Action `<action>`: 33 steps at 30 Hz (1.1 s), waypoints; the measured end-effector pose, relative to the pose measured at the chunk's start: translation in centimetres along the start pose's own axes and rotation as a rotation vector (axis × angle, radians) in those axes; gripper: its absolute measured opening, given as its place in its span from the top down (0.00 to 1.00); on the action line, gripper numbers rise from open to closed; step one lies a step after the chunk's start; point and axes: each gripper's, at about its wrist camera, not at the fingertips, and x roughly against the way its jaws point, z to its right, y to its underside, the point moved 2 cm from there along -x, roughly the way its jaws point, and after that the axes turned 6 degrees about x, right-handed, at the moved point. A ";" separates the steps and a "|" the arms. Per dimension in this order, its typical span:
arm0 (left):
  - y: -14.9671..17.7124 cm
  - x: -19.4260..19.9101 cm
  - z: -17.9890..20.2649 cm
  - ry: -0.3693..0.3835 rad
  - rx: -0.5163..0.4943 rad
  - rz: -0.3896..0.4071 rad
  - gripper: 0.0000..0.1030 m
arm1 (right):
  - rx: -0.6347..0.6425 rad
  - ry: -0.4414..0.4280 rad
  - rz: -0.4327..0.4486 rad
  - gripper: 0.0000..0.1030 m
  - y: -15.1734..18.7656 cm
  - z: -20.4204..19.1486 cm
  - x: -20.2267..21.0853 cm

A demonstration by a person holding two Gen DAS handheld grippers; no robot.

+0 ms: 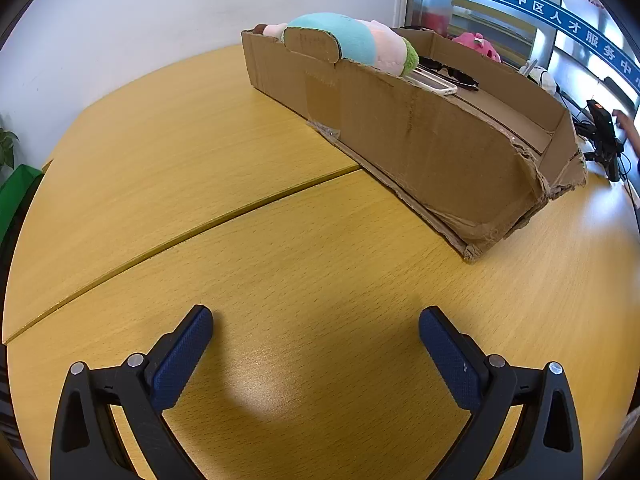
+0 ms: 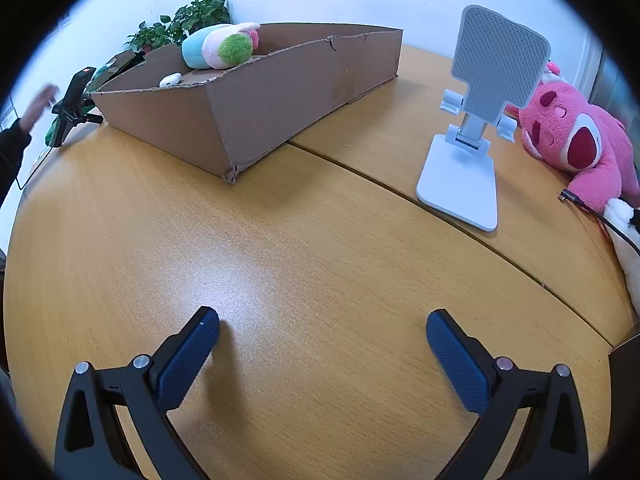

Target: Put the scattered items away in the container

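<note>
A long cardboard box [image 1: 420,136] lies on the wooden table; it also shows in the right wrist view [image 2: 280,92]. Inside it lie a pastel plush toy [image 1: 360,42] [image 2: 218,46], black sunglasses [image 1: 448,70], a white phone case [image 1: 434,82] and a white earbud case [image 2: 170,80]. A white phone stand [image 2: 472,128] and a pink plush bear [image 2: 576,140] stand on the table to the right of the box. My left gripper [image 1: 316,332] is open and empty over bare table. My right gripper [image 2: 322,334] is open and empty, well short of the stand.
A black phone on a small tripod [image 2: 72,104] stands at the table's far left edge, with a person's hand [image 2: 38,108] beside it. Green plants [image 2: 184,20] stand behind the box. A cable [image 2: 592,212] and a white plush [image 2: 628,232] lie at the right edge.
</note>
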 end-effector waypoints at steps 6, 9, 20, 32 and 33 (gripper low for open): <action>0.0 0.1 0.2 0.001 -0.002 0.000 0.00 | 0.000 0.000 -0.001 0.00 -0.1 0.0 0.0; 0.0 0.1 0.2 0.001 -0.004 0.001 0.00 | 0.000 0.001 0.000 0.00 -0.1 0.0 0.0; 0.0 0.1 0.3 0.004 -0.008 0.001 0.00 | 0.001 0.001 -0.002 0.00 -0.2 0.0 0.0; 0.0 0.1 0.4 0.007 -0.013 0.001 0.00 | 0.001 0.002 -0.002 0.00 -0.2 -0.1 0.0; 0.0 0.1 0.4 0.008 -0.013 0.001 0.00 | 0.001 0.002 -0.002 0.00 -0.2 -0.1 0.0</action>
